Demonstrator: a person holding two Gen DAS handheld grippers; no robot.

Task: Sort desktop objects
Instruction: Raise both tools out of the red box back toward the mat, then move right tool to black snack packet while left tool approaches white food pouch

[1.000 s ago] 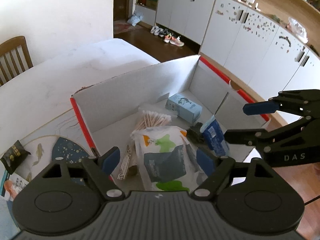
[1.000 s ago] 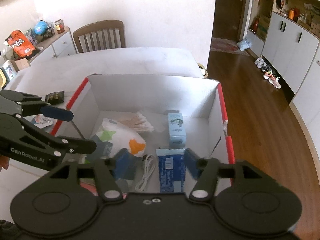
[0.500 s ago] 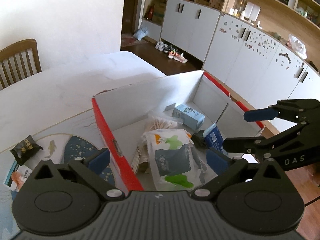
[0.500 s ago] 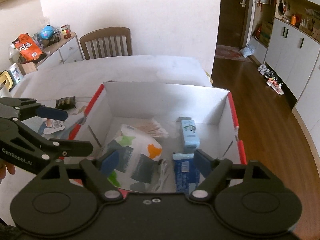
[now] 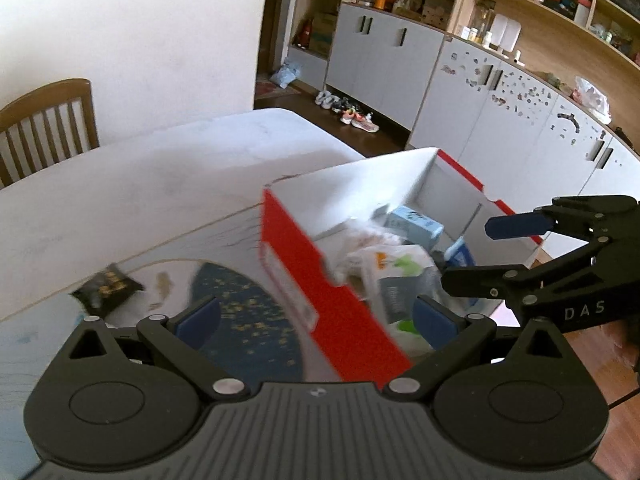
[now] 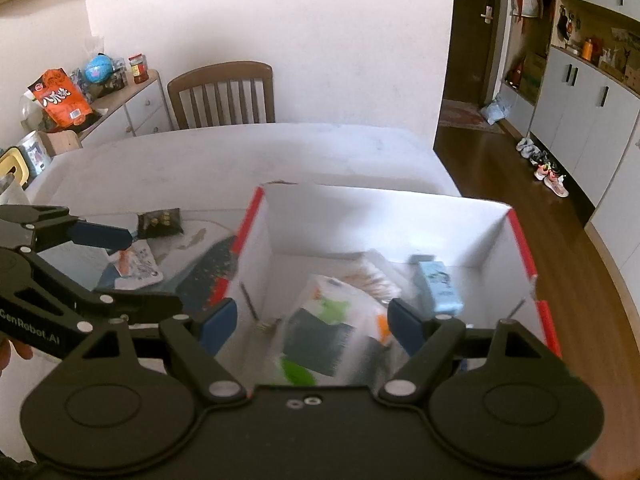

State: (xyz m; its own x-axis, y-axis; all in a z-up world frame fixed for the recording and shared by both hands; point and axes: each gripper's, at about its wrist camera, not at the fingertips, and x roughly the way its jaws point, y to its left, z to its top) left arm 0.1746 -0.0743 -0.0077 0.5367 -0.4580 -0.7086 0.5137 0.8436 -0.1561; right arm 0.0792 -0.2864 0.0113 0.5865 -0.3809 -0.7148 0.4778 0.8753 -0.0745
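A red-and-white cardboard box (image 6: 384, 220) is sitting on the white worktop (image 6: 240, 156), already holding several sorted things: a white printed pouch (image 6: 332, 320), a pale blue carton (image 6: 440, 286) and a bundle of cotton swabs (image 6: 372, 276). 2 items are lying outside it, to its left: a small dark snack packet (image 6: 160, 220) and a white sachet (image 6: 134, 266). The left hand-held gripper (image 5: 316, 316) is hovering over the box's near wall, wide open and holding nothing. The right hand-held gripper (image 6: 312, 320) is hanging above the box, equally spread and empty. The sorting looks mostly done.
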